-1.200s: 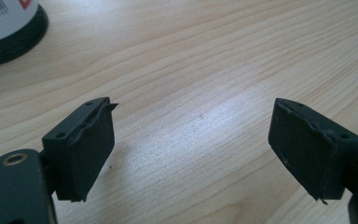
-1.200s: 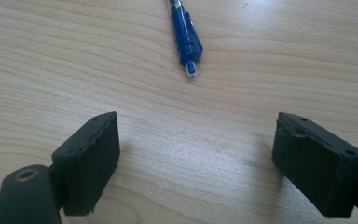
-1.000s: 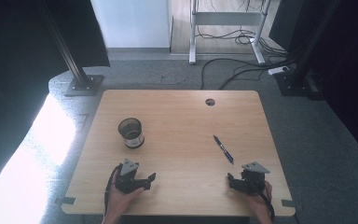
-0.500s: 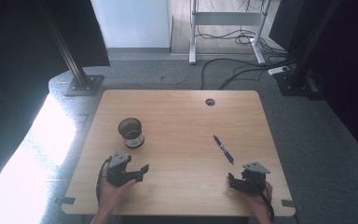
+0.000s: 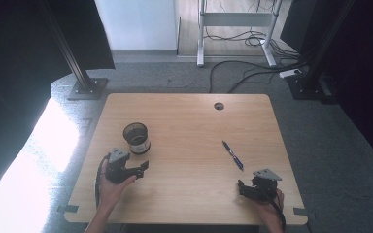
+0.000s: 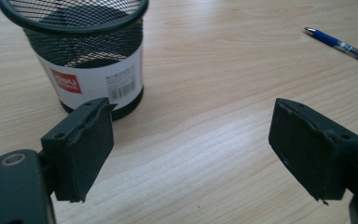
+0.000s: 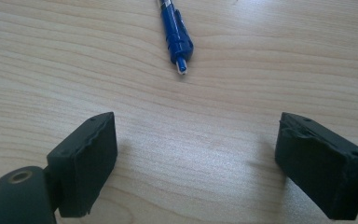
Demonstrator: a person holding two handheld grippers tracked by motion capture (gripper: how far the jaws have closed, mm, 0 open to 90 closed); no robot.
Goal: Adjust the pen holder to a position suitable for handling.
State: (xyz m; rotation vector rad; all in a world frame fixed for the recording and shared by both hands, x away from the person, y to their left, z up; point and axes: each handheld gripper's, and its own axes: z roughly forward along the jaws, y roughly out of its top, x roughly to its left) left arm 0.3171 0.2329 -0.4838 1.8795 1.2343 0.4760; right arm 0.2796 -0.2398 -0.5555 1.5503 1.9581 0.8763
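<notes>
The surface is a rectangular board of pale wood grain with rounded corners and a round cable hole near its far edge.

The cup is a black wire-mesh cylinder, upright, with a solid rim and a white label band bearing a red mark and a barcode. It stands on the left half of the surface, just beyond the left claw.

The left claw has jaws set wide apart with nothing between them; its pads are matt black, blocky and rough-edged. The right claw rests at the near right, jaws likewise wide and empty.

The pen is slim, blue plastic with a white tip. It lies flat right of centre, long axis diagonal from far-left to near-right, one end toward the right claw.
</notes>
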